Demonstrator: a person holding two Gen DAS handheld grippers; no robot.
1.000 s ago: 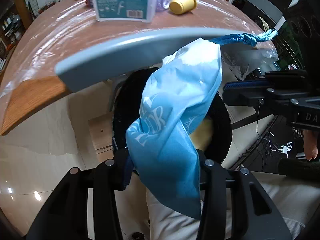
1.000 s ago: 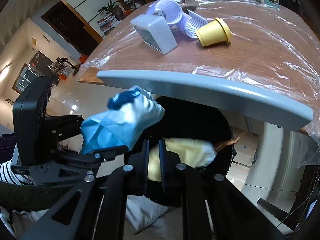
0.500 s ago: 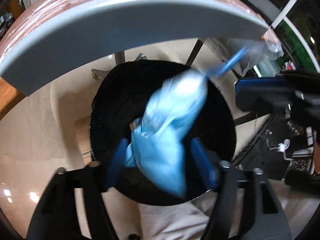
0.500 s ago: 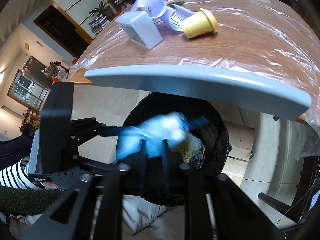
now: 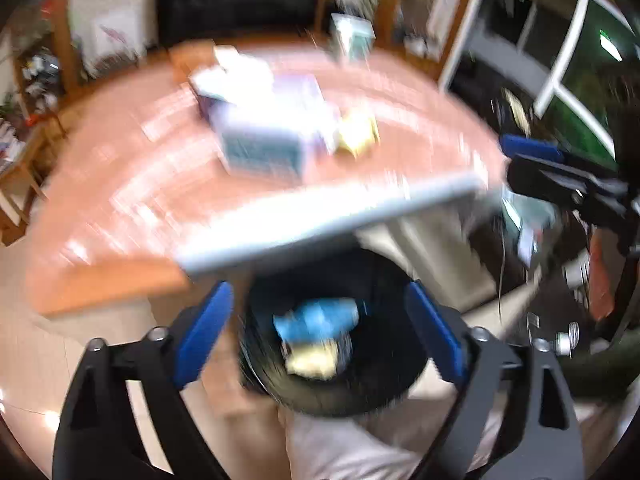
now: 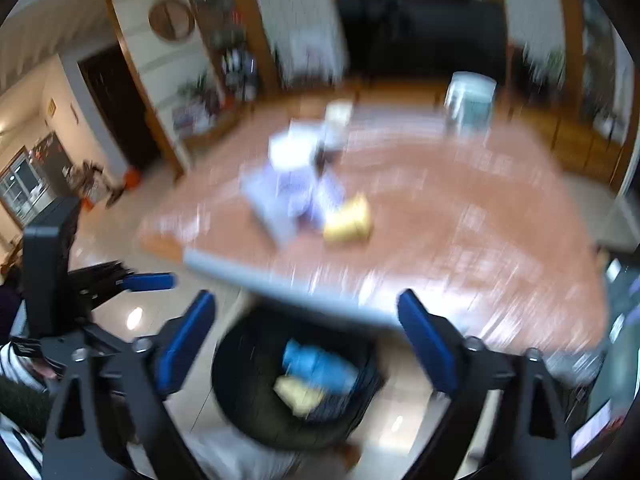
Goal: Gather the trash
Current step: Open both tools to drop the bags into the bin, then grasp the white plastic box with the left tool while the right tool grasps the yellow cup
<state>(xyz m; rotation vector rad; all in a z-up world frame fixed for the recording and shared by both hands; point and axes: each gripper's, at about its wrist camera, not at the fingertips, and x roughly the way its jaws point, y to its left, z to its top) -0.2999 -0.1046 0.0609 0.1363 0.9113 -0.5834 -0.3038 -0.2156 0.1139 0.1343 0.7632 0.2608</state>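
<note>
We see wooden counter (image 6: 460, 208) under glossy plastic film, tiled floor (image 6: 120, 320) below. Blue bag (image 5: 320, 318) lies in black bin (image 5: 384, 384). Left gripper (image 5: 320, 336), right gripper (image 6: 306, 344): jaws apart, empty. Labels blurred, unreadable.

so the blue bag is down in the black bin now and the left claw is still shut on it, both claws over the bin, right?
Not quite. The blue bag does lie in the black bin, but the left claw is open, its blue pads spread wide and clear of the bag; the left wrist view shows this. The right claw is open over the bin too.
</note>
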